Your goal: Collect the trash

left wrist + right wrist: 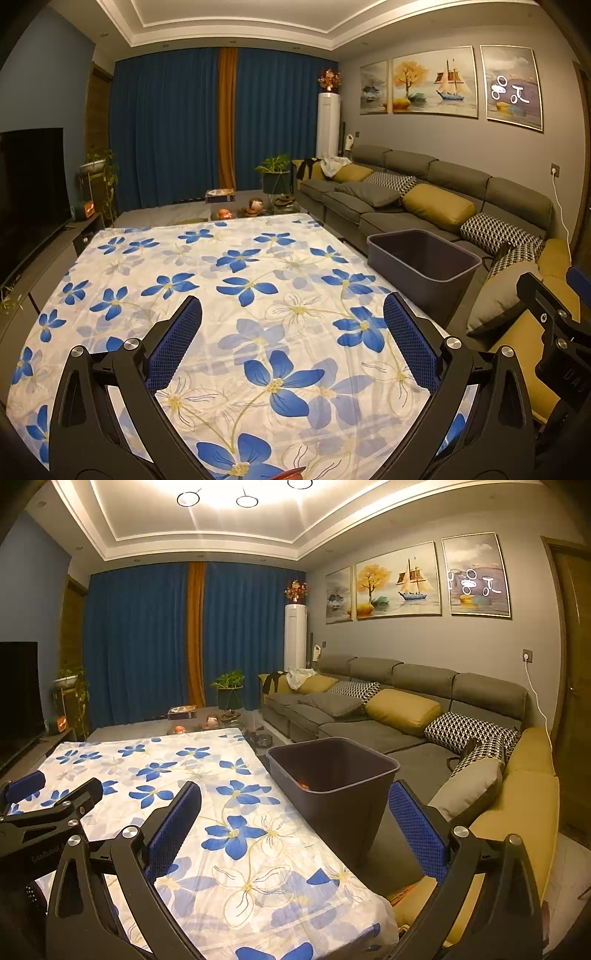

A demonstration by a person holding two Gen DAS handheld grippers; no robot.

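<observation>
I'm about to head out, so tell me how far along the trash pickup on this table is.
Mostly done, it seems. The floral tablecloth shows no loose trash, and the dark bin beside the table holds something orange at its bottom. Nothing is in hand: the left gripper and right gripper are both open and empty. One possible leftover is a small red thing at the bottom edge of the left wrist view; I cannot tell what it is.

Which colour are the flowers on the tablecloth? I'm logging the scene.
Blue and white flowers on the white tablecloth, clearest in the left wrist view.
</observation>
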